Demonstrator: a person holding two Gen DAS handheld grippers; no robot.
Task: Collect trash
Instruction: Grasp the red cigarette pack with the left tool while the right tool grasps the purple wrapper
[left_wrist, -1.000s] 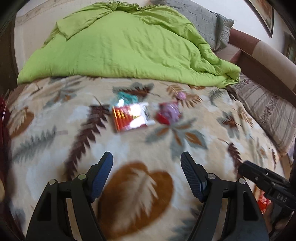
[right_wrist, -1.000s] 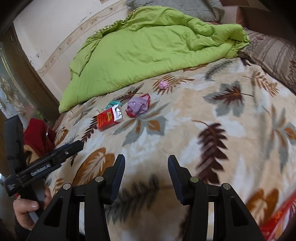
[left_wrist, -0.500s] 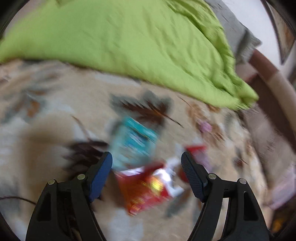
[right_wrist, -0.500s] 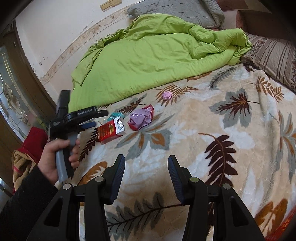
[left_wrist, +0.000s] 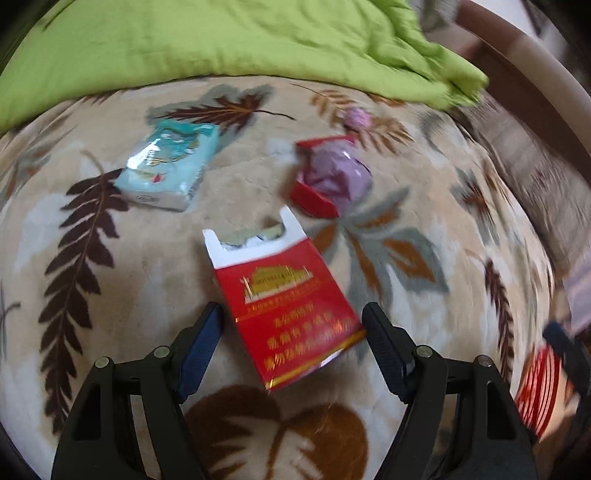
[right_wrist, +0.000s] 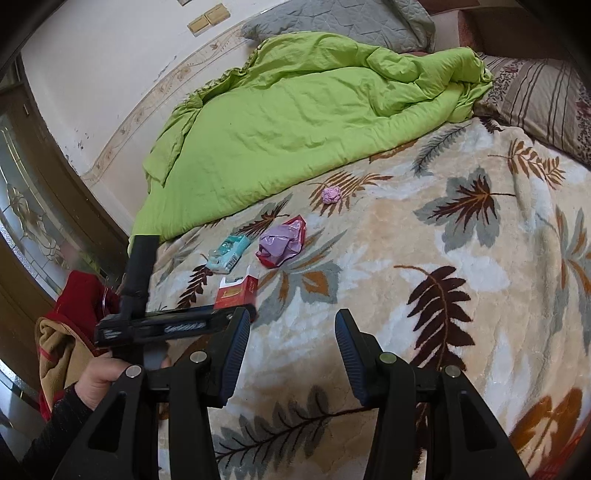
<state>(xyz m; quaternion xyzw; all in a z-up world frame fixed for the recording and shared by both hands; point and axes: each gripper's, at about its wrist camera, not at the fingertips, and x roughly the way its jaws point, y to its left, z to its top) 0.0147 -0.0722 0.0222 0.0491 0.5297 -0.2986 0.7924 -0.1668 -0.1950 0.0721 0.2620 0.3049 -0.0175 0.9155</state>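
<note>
Left gripper (left_wrist: 291, 334), jaws spread, straddles the red cigarette pack (left_wrist: 286, 314) lying on the leaf-print blanket (left_wrist: 110, 258) without pressing it. Right gripper (right_wrist: 291, 354), jaws apart, is empty. Beyond: teal pack (left_wrist: 170, 164), crumpled purple wrapper (left_wrist: 334, 177), green duvet (right_wrist: 295, 122).

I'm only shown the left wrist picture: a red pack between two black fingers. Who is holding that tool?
Observer: A person's hand grips the left gripper by its handle; the right wrist view shows it.
Operator: Is the other tool carrying anything?
Observer: No. The right gripper is open, with only the leaf-print blanket under it.
Operator: Anything beside the bed?
Observer: A red cloth heaped at its edge, by a glass-panelled door.
</note>
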